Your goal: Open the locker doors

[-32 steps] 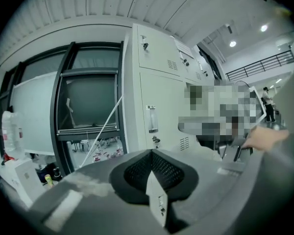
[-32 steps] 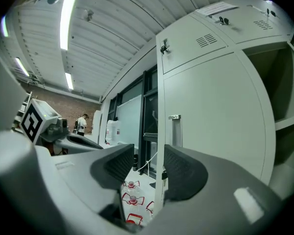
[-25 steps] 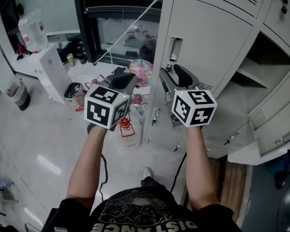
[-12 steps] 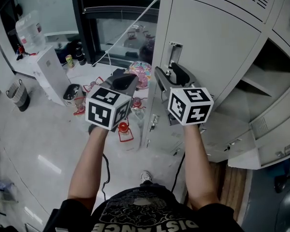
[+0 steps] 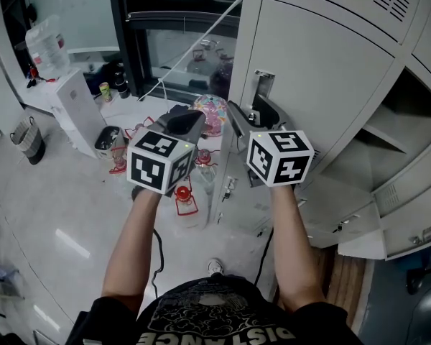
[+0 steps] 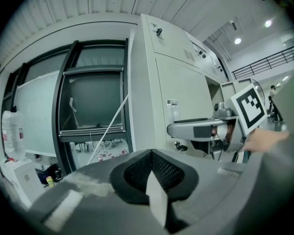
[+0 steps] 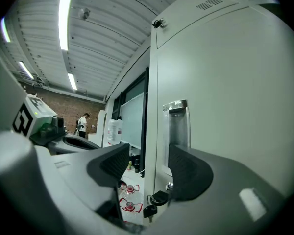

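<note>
A grey locker door (image 5: 323, 63) stands closed, with a chrome handle (image 5: 262, 85) near its left edge. My right gripper (image 5: 251, 113) is level just below and in front of that handle, open; its jaws have just been opening and nothing is between them. In the right gripper view the handle (image 7: 177, 126) shows beyond the gap of my right gripper (image 7: 147, 168), with a key and black fob (image 7: 154, 199) hanging under it. My left gripper (image 5: 183, 117) hangs to the left, away from the lockers, shut and empty. In its own view my left gripper (image 6: 152, 177) has its pads together.
To the right, further lockers (image 5: 388, 121) stand open with doors swung out. On the floor lie a pink patterned ball (image 5: 210, 110), red stands (image 5: 187, 196), a white box (image 5: 79, 106), a water jug (image 5: 47, 45) and a bin (image 5: 29, 139). A person (image 7: 82, 124) stands far off.
My right gripper has come closer to the door handle and its jaws have spread wider. The left gripper has drifted slightly and stays shut.
</note>
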